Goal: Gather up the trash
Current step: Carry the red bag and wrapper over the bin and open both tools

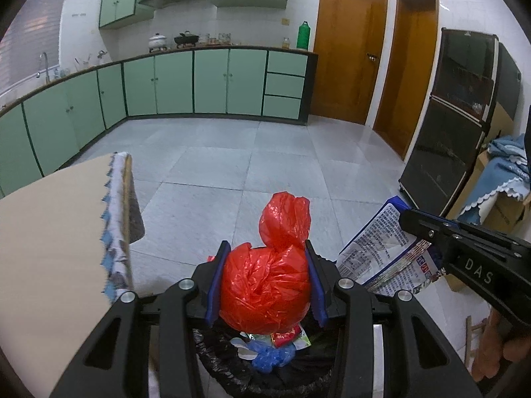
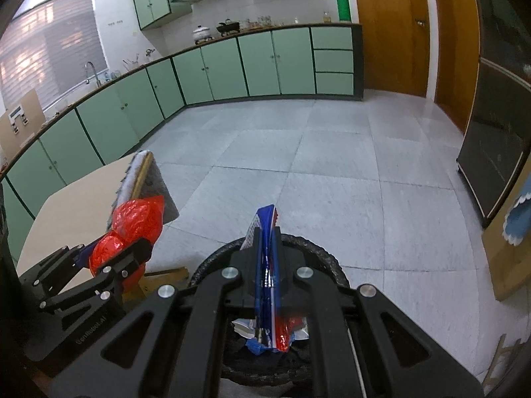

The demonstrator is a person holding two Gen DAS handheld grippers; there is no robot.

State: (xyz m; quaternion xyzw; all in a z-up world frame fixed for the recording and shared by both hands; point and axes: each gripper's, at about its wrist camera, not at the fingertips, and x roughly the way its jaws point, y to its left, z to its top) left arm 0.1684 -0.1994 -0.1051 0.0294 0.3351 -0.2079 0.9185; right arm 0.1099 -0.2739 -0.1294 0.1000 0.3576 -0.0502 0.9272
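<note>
My left gripper (image 1: 267,255) is shut on a crumpled red plastic bag (image 1: 268,285), its blue pads pressing both sides, right above a bin with a black liner (image 1: 232,374). The bin holds wrappers and a blue scrap (image 1: 272,358). The right gripper (image 1: 415,229) reaches in from the right edge of the left wrist view, pinching a flat blue and white snack wrapper (image 1: 385,248). In the right wrist view my right gripper (image 2: 265,235) is shut on that wrapper (image 2: 265,265) edge-on, over the bin rim (image 2: 318,248). There the left gripper (image 2: 132,248) with the red bag (image 2: 136,222) shows at left.
A beige table (image 1: 49,232) with a patterned cloth edge (image 1: 114,219) stands just left of the bin. Grey tiled floor (image 2: 332,172) stretches ahead to green cabinets (image 1: 212,83). A dark glass cabinet (image 1: 458,116) and cardboard boxes under blue cloth (image 1: 504,172) are at right.
</note>
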